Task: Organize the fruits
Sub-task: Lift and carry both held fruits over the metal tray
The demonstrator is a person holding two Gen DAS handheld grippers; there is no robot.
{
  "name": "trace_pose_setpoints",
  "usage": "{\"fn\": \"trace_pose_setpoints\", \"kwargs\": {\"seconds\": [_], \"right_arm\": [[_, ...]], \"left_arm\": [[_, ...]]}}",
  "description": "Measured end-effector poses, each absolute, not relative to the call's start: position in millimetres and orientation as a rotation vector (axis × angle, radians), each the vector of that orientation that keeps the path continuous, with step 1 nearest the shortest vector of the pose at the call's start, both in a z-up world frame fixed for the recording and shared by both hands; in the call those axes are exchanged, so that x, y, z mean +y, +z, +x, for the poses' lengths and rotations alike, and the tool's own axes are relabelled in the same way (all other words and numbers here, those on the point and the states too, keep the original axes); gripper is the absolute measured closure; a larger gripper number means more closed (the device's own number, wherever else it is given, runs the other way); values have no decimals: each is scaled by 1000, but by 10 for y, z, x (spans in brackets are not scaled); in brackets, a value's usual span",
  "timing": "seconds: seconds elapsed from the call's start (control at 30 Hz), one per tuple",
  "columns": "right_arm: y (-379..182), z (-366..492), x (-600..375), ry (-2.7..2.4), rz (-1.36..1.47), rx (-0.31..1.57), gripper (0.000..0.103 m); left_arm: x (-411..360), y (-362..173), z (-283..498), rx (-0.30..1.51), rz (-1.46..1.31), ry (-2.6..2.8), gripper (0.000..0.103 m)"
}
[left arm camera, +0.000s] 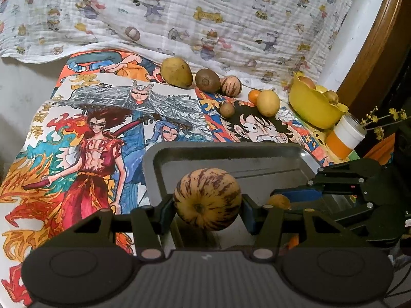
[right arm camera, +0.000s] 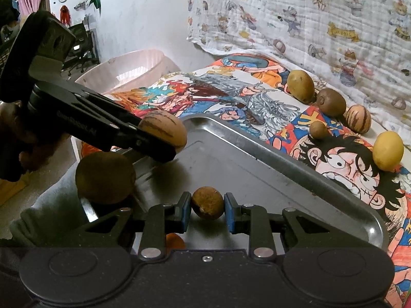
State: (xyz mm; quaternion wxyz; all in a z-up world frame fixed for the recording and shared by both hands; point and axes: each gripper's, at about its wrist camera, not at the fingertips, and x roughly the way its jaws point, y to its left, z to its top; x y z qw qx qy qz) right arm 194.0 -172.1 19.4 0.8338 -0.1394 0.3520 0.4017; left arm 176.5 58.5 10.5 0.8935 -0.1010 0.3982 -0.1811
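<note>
Left claw (left arm camera: 206, 206): my pads are clamped on the striped melon (left arm camera: 207, 199), held over the near left part of the metal tray (left arm camera: 257, 159).
Right claw (right arm camera: 207, 206): clamped on a small brown fruit (right arm camera: 207, 202) above the tray's near edge.
Loose fruits (left arm camera: 177, 73): lined up on the far worktop.

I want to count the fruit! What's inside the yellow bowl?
Inside the yellow bowl, a reddish fruit and a small brown one peek over the rim. The wall hides anything deeper.

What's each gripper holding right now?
Left gripper: shut on the striped melon, over the metal tray.
Right gripper: shut on a small brown fruit.
</note>
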Motion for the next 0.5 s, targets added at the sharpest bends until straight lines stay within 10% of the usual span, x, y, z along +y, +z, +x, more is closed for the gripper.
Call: {"fn": "trace_pose_setpoints", "kwargs": {"seconds": [0.5], "right_arm": [[150,1982,-1711,850,-297,769,74]], "left_arm": [[550,69,1836,864,-192,-394,45]]}}
